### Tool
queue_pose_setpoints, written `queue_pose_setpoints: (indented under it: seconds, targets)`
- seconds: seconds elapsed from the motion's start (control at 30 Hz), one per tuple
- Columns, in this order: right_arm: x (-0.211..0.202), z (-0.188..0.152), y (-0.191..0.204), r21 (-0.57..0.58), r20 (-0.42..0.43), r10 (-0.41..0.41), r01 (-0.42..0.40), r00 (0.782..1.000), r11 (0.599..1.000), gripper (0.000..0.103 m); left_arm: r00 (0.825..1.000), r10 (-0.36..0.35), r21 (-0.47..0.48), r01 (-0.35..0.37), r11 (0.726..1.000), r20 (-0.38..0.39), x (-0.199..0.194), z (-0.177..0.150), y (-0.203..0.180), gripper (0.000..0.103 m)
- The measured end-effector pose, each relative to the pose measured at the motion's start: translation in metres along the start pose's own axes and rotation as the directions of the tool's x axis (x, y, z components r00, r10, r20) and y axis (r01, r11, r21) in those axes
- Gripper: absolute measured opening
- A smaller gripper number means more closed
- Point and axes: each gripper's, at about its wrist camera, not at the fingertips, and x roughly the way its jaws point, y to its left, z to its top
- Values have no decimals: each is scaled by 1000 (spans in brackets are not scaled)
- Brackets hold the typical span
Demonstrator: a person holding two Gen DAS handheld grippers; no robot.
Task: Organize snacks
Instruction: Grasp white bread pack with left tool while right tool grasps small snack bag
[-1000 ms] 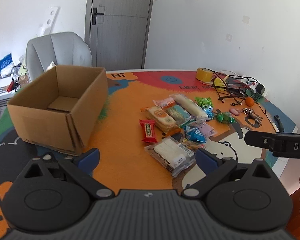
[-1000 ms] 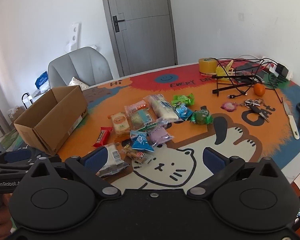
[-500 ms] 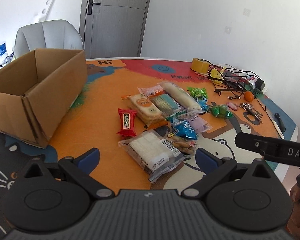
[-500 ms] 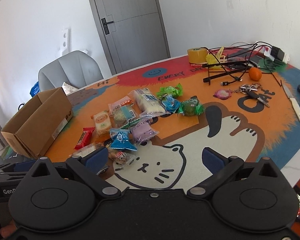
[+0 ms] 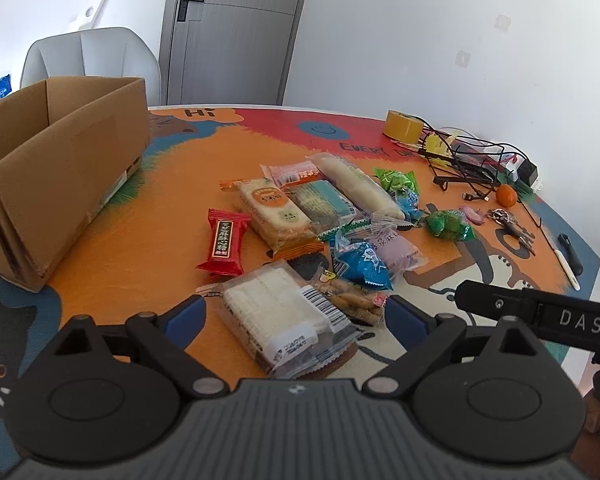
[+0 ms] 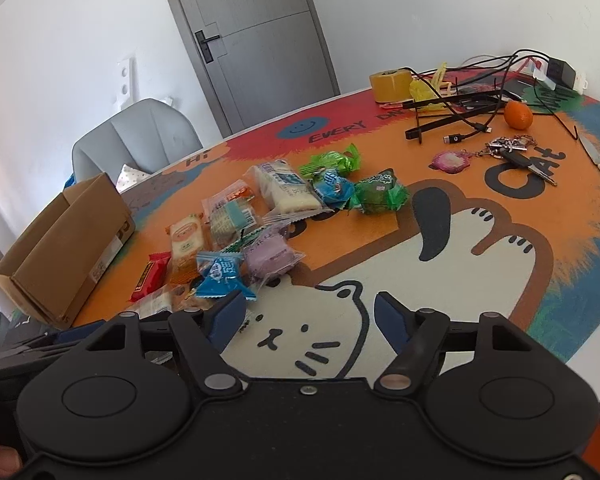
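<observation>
While the clear pack of white wafers [image 5: 274, 314] lies at the near edge of the snack pile [image 5: 332, 216], right of the cardboard box [image 5: 60, 168], the left gripper [image 5: 294, 314] straddles it, jaws wide but closing, nothing pinched yet. The right gripper [image 6: 310, 314] closes on bare mat. Crinkly film could slip, or the biscuit pack [image 5: 354, 300] beside the wafers could get caught.

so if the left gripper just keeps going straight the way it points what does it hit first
Most likely the clear pack of white wafers, which already lies between the closing left gripper fingers; the pads do not touch it yet. Depth is hard to judge.
</observation>
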Motion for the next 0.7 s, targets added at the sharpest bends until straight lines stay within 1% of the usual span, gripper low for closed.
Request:
queue_pose_setpoints:
  seconds: [0.07, 0.17, 0.23, 0.27, 0.3, 0.37, 0.43, 0.53, 0.7]
  targets:
    - [2, 0, -2, 2, 3, 0, 0, 1000, 1000, 71, 1000, 10, 2, -10, 1000, 4, 4, -1, -1, 94]
    - [4, 0, -4, 5, 11, 1, -1, 1000, 1000, 71, 1000, 27, -5, -27, 1000, -4, 11, -3, 0, 88]
    - [6, -1, -4, 5, 6, 9, -9, 1000, 1000, 71, 999, 40, -15, -40, 999, -17, 15, -5, 1, 79]
    - [8, -2, -3, 3, 5, 15, -15, 1000, 1000, 71, 999, 38, -16, -39, 999, -11, 15, -5, 2, 77]
    - [9, -2, -2, 1, 3, 19, -19, 1000, 1000, 71, 999, 46, -12, -46, 999, 0, 15, -6, 2, 71]
    - [12, -3, 1, -9, -2, 32, -32, 999, 999, 71, 999, 46, -20, -46, 999, 3, 14, -6, 4, 65]
    - [14, -4, 5, -19, -4, 44, -44, 999, 999, 71, 999, 49, -25, -49, 999, 9, 12, -6, 5, 52]
    - [18, -4, 13, -31, -4, 65, -66, 998, 997, 71, 999, 52, -22, -51, 998, 18, 8, -6, 9, 48]
    - [25, -6, 26, -55, -10, 95, -96, 995, 994, 71, 998, 62, -35, -61, 998, 18, 1, -7, 18, 46]
